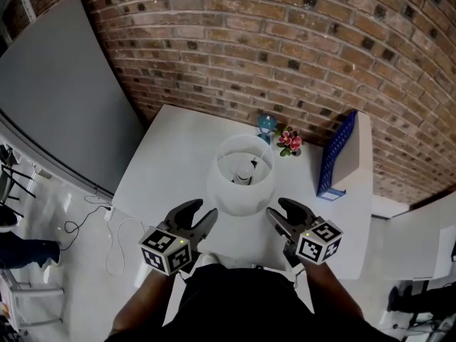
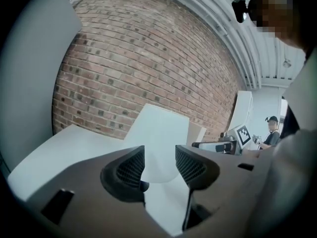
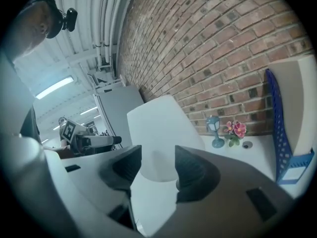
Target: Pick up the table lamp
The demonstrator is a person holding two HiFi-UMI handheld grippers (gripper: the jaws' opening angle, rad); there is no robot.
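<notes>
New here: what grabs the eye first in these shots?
The table lamp stands at the middle of the white table, seen down its shade. The left gripper and right gripper flank its near side, fingers apart, holding nothing. Behind it, pink flowers and a blue file rack sit near the brick wall.

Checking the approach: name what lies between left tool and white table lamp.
Nothing: only bare white tabletop between left tool and white-shaded lamp, per left gripper view.
</notes>
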